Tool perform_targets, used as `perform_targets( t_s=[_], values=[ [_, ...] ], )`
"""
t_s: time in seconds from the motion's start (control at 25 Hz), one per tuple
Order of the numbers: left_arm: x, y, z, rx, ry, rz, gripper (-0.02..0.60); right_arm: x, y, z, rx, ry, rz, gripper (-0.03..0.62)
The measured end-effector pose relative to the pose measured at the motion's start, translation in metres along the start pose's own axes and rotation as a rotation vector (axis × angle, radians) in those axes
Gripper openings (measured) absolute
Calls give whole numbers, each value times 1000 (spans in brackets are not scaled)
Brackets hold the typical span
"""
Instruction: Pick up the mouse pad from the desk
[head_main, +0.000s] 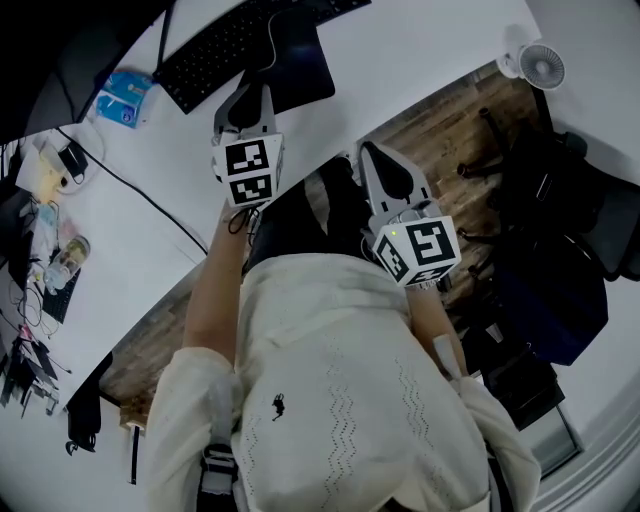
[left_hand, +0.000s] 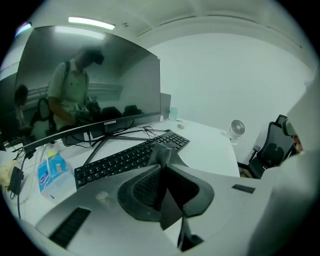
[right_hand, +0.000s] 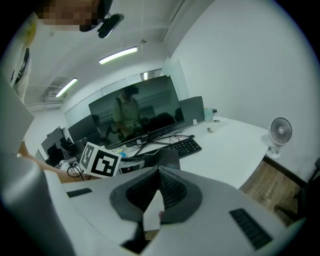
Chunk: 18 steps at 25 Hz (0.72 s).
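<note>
- The left claw (head_main: 249, 97) is pressing its jaws nearly together on an edge of the mouse pad (head_main: 300, 66) – in the left gripper view a dark flap of the pad (left_hand: 163, 152) is sticking out from between the jaw tips toward the keyboard (left_hand: 127, 159).
- The mouse pad is sitting at the near edge of the white desk (head_main: 430, 50), just beside the keyboard (head_main: 225, 42) and in front of the monitor (left_hand: 90, 85).
- From the right gripper view the pad (right_hand: 163, 159) is showing as a flat dark sheet that seems to be hanging a little above the desk next to the left claw's marker cube (right_hand: 100, 161); I am judging it as partly lifted, though I cannot tell whether its far edge is touching the desk.
- The right claw (head_main: 372, 157) is hovering off the desk over the wooden floor (head_main: 450, 120), well apart from the pad, with its jaws closed on nothing (right_hand: 159, 172).
- Progress, as I am reading it: the grasp is made and the lift is under way – what is remaining is bringing the whole pad clear of the desk and the keyboard cable.
- A thin, floppy pad held by one edge is likely to be sagging, so the grip looks like the point to watch.
</note>
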<state>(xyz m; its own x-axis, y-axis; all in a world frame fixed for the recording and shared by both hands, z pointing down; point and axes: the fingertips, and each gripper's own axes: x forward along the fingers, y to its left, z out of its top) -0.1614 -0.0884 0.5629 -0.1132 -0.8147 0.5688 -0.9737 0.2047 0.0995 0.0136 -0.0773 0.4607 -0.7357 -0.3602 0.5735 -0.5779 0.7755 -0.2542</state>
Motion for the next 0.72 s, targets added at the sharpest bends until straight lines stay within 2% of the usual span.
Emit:
perform_targets(
  t_s=[0.72],
  values=[
    [-20, -39, -16, -9, 25, 8, 37, -15, -22, -4, 9, -16, 51, 2]
  ],
)
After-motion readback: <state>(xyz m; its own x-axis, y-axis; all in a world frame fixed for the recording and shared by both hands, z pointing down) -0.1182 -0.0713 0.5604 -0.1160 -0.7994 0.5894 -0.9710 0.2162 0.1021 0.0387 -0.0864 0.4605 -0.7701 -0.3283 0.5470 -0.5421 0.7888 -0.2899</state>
